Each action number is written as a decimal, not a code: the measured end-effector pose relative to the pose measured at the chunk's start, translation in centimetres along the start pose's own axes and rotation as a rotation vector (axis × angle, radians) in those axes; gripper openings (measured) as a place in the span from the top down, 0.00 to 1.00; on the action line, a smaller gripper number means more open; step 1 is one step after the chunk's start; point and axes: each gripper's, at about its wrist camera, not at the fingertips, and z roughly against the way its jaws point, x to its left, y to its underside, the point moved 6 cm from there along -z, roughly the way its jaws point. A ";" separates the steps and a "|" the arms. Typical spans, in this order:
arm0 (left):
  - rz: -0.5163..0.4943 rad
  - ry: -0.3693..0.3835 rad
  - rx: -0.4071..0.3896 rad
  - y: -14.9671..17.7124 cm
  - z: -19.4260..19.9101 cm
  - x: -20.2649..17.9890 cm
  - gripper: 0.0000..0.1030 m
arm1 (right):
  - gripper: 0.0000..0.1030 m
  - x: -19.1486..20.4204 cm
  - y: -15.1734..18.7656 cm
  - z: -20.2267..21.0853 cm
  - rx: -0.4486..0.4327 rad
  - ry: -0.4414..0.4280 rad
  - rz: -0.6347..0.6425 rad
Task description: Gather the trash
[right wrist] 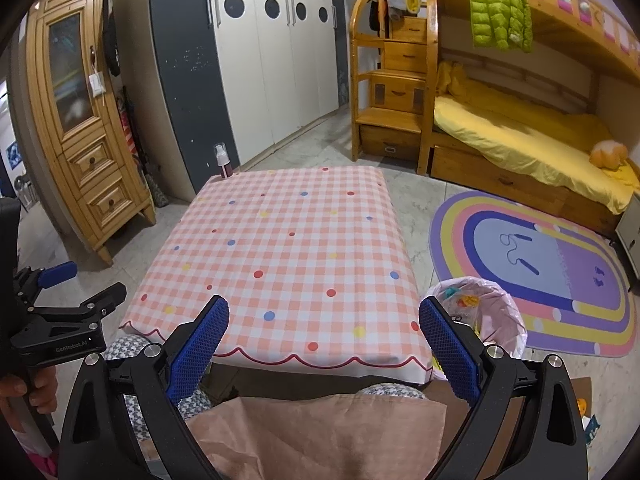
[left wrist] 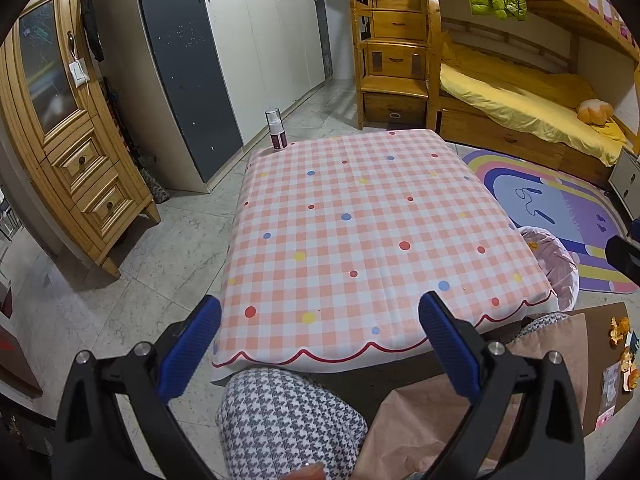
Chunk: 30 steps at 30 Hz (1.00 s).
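The left tool (left wrist: pixel 320 332) hangs released, its blue pads spread wide with nothing between them, above the near scalloped edge of the table (left wrist: pixel 360 216); the right tool (right wrist: pixel 324 332) is likewise spread and empty over the same edge. In the right wrist view the left tool (right wrist: pixel 76 284) also shows at the left border, gripped from below by a hand (right wrist: pixel 24 396) that the frame cuts off. Just beside the table's right side stands a trash bin (right wrist: pixel 508 320) lined with a pink bag; inside it lie scraps in orange, yellow and teal, too small and too covered by the right tool's finger to name. In the left wrist view only the bin's rim (left wrist: pixel 560 260) peeps past the table corner. Near the person, on a brown board (left wrist: pixel 600 360) at the right edge, orange peel pieces (left wrist: pixel 620 332) lie scattered with a small wrapper (left wrist: pixel 610 388); their lie is unclear. A spray bottle (left wrist: pixel 276 128) stands upright on the table's far left corner, its long axis vertical, nozzle uppermost. Houndstooth-clad knees (left wrist: pixel 288 420) and a pinkish bag (right wrist: pixel 316 432) fill the foreground.
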 end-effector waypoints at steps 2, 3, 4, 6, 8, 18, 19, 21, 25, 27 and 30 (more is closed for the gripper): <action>0.000 -0.002 0.000 0.0 0.0 0.0 0.07 | 0.08 0.0 0.0 -0.1 0.001 -0.001 0.002; 0.000 -0.003 0.000 0.0 0.0 0.0 0.07 | 0.08 0.0 0.0 -0.1 0.001 0.000 0.001; 0.000 -0.003 0.000 0.0 0.0 0.0 0.07 | 0.08 0.0 0.0 -0.1 0.001 0.001 0.001; -0.002 -0.004 0.000 -0.1 -0.1 -0.1 0.07 | 0.08 0.0 0.0 -0.2 0.001 0.003 0.000; -0.002 -0.004 0.000 0.0 -0.1 -0.2 0.07 | 0.08 -0.1 0.1 -0.2 0.000 0.004 -0.002; -0.002 -0.002 0.007 -0.1 -0.4 -0.1 0.07 | 0.08 -0.1 0.1 -0.3 0.002 0.001 0.003; -0.002 -0.003 0.007 -0.2 -0.4 -0.1 0.07 | 0.08 -0.1 0.1 -0.3 0.002 0.003 0.003; -0.002 -0.003 0.007 -0.2 -0.4 -0.1 0.07 | 0.08 -0.1 0.1 -0.3 0.002 0.004 0.004; -0.002 -0.003 0.007 -0.2 -0.4 -0.1 0.07 | 0.08 -0.1 0.1 -0.3 0.003 0.005 0.004; -0.003 -0.003 0.006 -0.2 -0.4 -0.1 0.07 | 0.08 -0.2 0.1 -0.3 0.004 0.005 0.005; -0.003 -0.004 0.006 -0.3 -0.4 -0.1 0.07 | 0.08 -0.2 0.1 -0.3 0.003 0.005 0.005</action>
